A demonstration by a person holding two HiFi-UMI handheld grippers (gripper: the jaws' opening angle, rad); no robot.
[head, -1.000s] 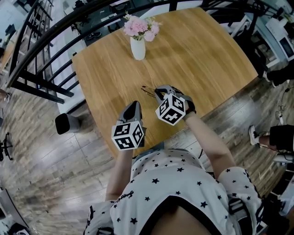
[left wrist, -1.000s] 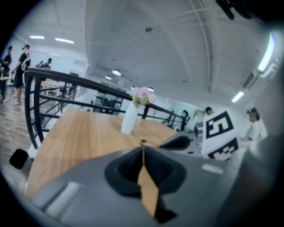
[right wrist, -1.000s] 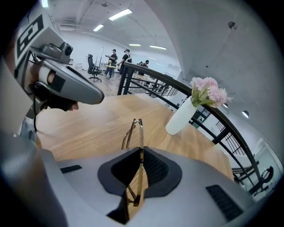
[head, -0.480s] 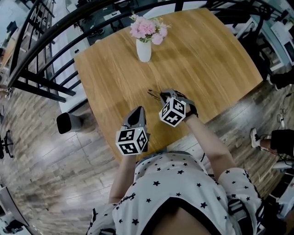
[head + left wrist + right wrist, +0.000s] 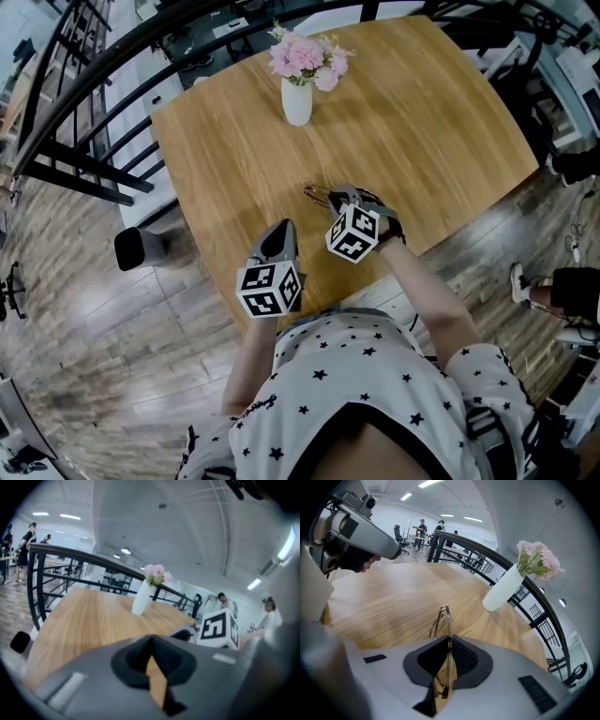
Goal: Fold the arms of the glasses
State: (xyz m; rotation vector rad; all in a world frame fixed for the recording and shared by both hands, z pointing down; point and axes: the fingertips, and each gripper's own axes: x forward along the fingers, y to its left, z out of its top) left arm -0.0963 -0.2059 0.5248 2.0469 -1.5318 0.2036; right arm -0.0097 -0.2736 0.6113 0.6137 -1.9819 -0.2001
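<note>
Right gripper view: glasses (image 5: 449,641) tight between jaws.

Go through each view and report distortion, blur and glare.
Head view: sharp, but fisheye bows the railing and table edges. Left gripper view: black vignette at the corners, the near hand-held gripper body soft, vase clearer. Right gripper view: glasses crisp, the table pale and soft at left.

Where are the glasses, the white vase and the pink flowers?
glasses (image 5: 448,620), right gripper view, on the thin metal frame above the table.
white vase (image 5: 297,101), head view, middle of its body.
pink flowers (image 5: 307,58), head view, on the blossoms.
</note>
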